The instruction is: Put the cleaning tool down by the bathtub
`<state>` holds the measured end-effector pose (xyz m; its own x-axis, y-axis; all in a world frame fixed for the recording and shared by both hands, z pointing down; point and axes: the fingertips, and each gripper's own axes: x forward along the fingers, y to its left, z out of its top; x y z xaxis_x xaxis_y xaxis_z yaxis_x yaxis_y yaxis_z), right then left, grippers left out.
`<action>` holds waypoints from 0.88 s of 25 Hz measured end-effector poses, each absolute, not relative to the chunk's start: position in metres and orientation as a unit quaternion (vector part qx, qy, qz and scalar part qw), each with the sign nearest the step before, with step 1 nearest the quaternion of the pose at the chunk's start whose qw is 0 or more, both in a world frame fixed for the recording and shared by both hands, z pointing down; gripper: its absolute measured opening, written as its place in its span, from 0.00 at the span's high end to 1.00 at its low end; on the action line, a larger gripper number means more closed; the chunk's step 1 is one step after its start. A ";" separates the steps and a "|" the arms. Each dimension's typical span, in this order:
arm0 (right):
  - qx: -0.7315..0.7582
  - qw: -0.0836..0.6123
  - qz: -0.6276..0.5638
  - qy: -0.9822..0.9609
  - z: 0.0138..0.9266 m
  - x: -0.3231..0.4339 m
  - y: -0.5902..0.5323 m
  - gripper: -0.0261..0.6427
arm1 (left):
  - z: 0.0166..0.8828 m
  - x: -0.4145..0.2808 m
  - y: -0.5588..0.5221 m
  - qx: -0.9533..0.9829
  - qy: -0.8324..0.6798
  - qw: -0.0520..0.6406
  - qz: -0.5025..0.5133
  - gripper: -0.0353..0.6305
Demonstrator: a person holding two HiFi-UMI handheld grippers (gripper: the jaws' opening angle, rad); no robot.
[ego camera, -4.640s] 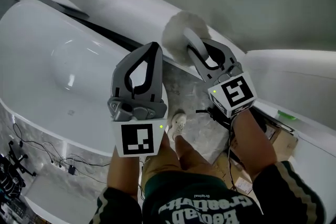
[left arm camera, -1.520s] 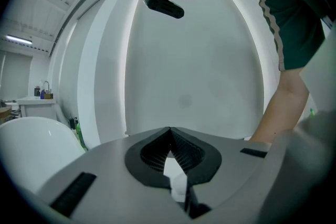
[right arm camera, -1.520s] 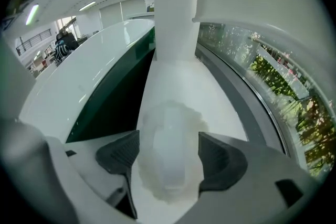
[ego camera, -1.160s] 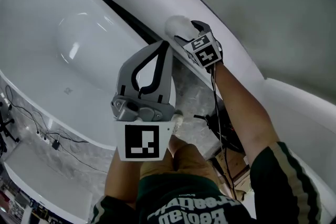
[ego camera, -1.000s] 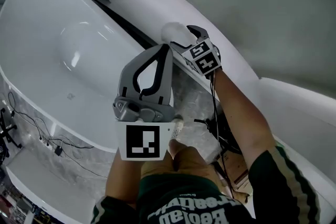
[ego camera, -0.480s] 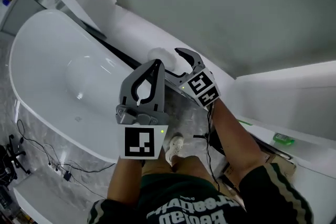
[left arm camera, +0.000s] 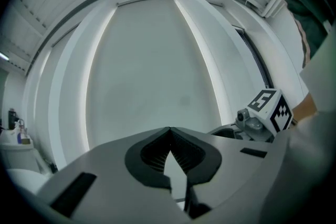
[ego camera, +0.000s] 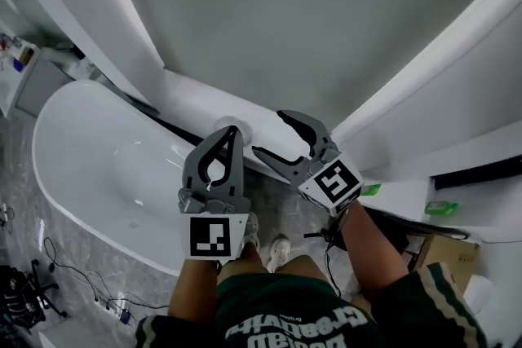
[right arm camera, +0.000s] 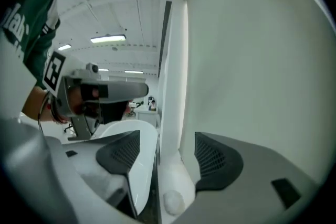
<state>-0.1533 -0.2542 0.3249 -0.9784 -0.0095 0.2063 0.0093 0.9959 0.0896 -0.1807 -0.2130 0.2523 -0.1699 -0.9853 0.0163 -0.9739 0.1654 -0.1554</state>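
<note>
The cleaning tool [right arm camera: 171, 201], a white fluffy round pad, lies on the white ledge [right arm camera: 169, 176] between the wall and the bathtub [right arm camera: 137, 165]. In the head view the tool [ego camera: 221, 126] peeks out just behind the tip of my left gripper [ego camera: 233, 132], past the far rim of the bathtub [ego camera: 98, 167]. My right gripper [ego camera: 270, 134] hangs open above and to the right of the tool, empty, its jaws [right arm camera: 168, 152] spread wide. My left gripper [left arm camera: 169, 132] is shut on nothing and points at the wall.
Tall white wall panels [ego camera: 269, 4] rise right behind the ledge. A cardboard box [ego camera: 447, 239] and a green item [ego camera: 441, 208] sit at the right. Cables [ego camera: 114, 307] lie on the floor at lower left. The person's shoes [ego camera: 278, 245] stand on the grey floor by the tub.
My right gripper has let go of the fluffy tool on the ledge, opened and drawn back up and to the right. The head view has tilted up toward the wall.
</note>
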 end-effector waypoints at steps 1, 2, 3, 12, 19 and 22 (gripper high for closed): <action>0.003 0.086 -0.045 -0.995 0.307 -0.141 -0.252 0.46 | 0.245 -0.173 -0.211 -0.642 0.763 0.045 -0.061 0.94; 0.006 0.069 -0.048 -0.996 0.290 -0.128 -0.249 0.47 | 0.238 -0.164 -0.208 -0.642 0.763 0.047 -0.058 0.94; 0.010 0.052 -0.051 -0.997 0.273 -0.116 -0.247 0.47 | 0.232 -0.154 -0.207 -0.645 0.760 0.049 -0.057 0.94; 0.064 -0.069 -0.065 -0.993 0.174 -0.001 -0.220 0.77 | 0.190 -0.064 -0.199 -0.678 0.726 0.084 -0.079 0.94; 0.074 -0.093 -0.066 -0.991 0.162 0.047 -0.197 0.94 | 0.180 -0.006 -0.194 -0.697 0.705 0.104 -0.079 0.94; 0.089 -0.102 -0.070 -0.988 0.161 0.063 -0.194 0.94 | 0.180 0.016 -0.193 -0.707 0.694 0.112 -0.084 0.94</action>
